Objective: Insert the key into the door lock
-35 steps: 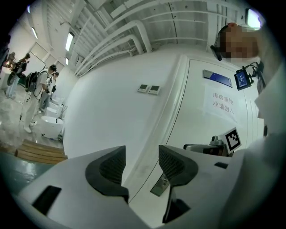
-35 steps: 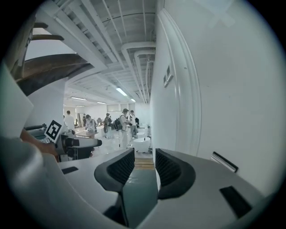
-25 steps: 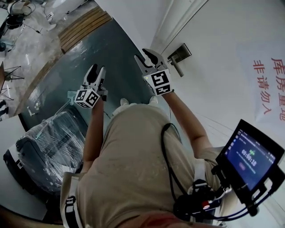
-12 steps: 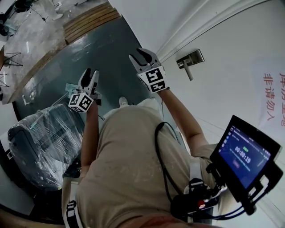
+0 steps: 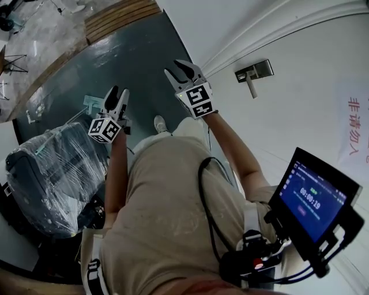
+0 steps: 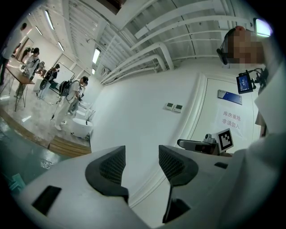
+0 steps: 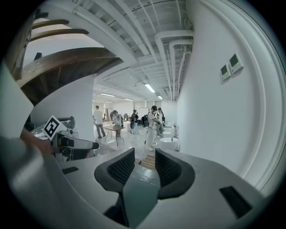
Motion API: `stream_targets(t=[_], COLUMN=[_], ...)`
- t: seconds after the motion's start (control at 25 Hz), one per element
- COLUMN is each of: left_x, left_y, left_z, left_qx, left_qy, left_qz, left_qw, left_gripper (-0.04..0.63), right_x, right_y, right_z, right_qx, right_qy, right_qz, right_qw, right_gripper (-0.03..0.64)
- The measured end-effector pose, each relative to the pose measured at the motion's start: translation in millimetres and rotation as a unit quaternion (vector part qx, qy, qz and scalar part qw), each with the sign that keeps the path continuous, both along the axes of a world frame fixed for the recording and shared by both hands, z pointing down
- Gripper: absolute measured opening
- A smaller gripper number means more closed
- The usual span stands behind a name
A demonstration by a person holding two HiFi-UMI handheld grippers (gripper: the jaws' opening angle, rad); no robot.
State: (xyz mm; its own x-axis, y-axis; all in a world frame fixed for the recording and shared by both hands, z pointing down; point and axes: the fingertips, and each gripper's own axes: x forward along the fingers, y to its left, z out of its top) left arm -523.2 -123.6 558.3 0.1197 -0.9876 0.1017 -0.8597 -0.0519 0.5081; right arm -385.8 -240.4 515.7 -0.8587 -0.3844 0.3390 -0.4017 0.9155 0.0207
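No key shows in any view. The metal door lock and lever handle (image 5: 253,74) sit on the white door (image 5: 311,109) at the upper right of the head view. My right gripper (image 5: 179,72) is held up left of the lock, well apart from it, open and empty. My left gripper (image 5: 117,97) hangs further left over the dark floor, also open and empty. In the left gripper view the left gripper (image 6: 142,164) faces the white wall, with the door's red-lettered sign (image 6: 232,119) to the right. In the right gripper view the right gripper (image 7: 144,167) looks down the hall.
A plastic-wrapped dark case (image 5: 49,173) stands at the left beside the person's legs. A screen (image 5: 311,199) hangs at the person's waist on the right. A wooden step (image 5: 118,14) lies at the top. Several people (image 7: 152,120) stand round a table far down the hall.
The gap between my right gripper and the door handle has widened in the head view. The left gripper has kept its place, and both stay open.
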Motion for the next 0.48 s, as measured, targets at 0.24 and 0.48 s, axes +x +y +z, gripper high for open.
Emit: stream_targets(t=[0.24,0.48], left_x=[44,43], left_y=[-4,1], left_z=[-10,1], left_qx=[-0.007,-0.009], left_qy=[-0.007,0.013], left_qz=[0.0,-0.034], left_qw=[0.9999,0.9993], left_gripper=[0.227,0.227], right_x=[38,36], right_y=[-4,8], right_z=[-13,-16], right_qx=[0.004,0.013], right_qy=[-0.012,-0.021], right_qz=[0.0,-0.026], right_qw=[1.0,0.999], right_gripper=[0.15,0.15])
